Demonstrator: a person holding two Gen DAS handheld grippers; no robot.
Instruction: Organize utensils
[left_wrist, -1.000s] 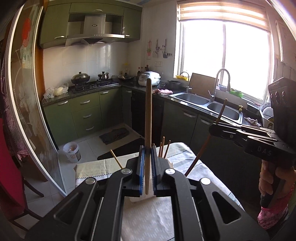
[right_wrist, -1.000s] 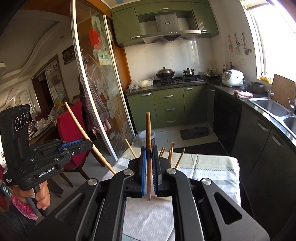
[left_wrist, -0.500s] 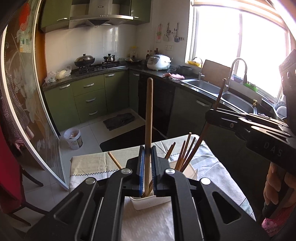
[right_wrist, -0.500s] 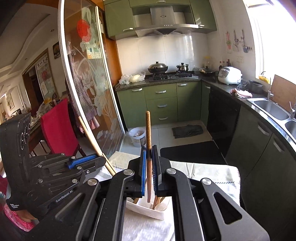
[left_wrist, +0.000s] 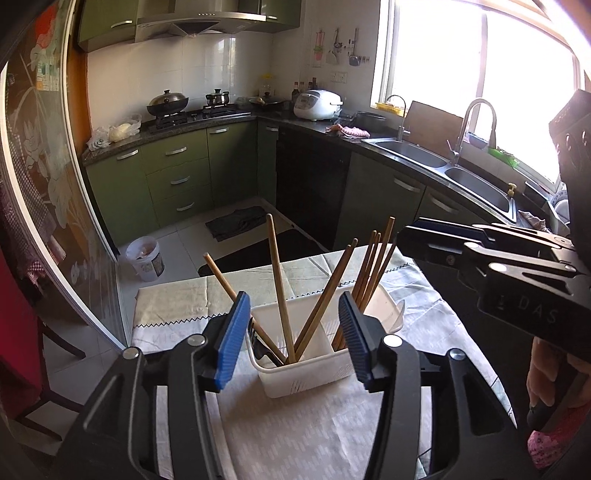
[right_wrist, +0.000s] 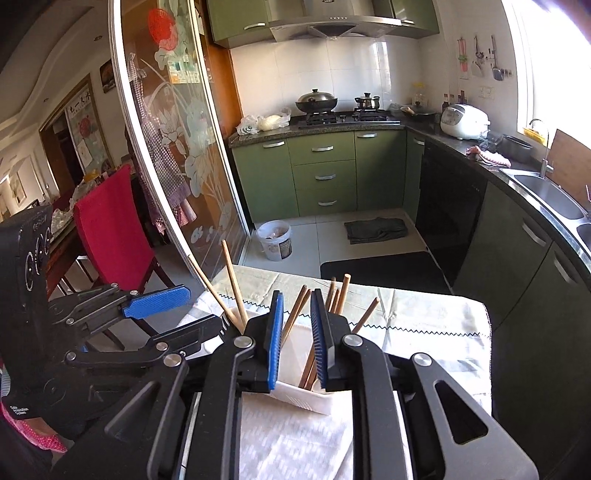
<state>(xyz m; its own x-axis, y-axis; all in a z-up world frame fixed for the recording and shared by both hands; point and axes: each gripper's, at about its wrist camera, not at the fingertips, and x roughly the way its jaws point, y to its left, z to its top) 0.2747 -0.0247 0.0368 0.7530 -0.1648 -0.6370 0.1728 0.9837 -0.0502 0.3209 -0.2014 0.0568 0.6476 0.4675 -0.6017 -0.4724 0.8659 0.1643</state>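
Observation:
A white plastic utensil holder (left_wrist: 314, 369) stands on the cloth-covered table and holds several wooden chopsticks (left_wrist: 369, 266). My left gripper (left_wrist: 291, 339) hovers just before it. Its jaws are opening, and its blue pads stand wide on either side of a loose chopstick (left_wrist: 279, 288) that leans in the holder. My right gripper (right_wrist: 297, 339) is over the holder (right_wrist: 306, 400) too. Its jaws are opening by a narrow gap, and a chopstick (right_wrist: 295, 315) stands between the pads without being pressed. Each gripper shows in the other's view: the right gripper (left_wrist: 406, 240) and the left gripper (right_wrist: 205, 308).
The table (left_wrist: 177, 306) carries a pale green cloth and a white patterned cloth (left_wrist: 314, 435). A red chair (right_wrist: 110, 229) and a glass sliding door (right_wrist: 177, 147) stand to the left. Green cabinets, a stove and a sink (left_wrist: 424, 155) line the kitchen. A small bin (left_wrist: 146, 258) sits on the floor.
Both grippers sank toward the holder. Each was shut on an upright chopstick and has now opened, and the two chopsticks stand in the holder.

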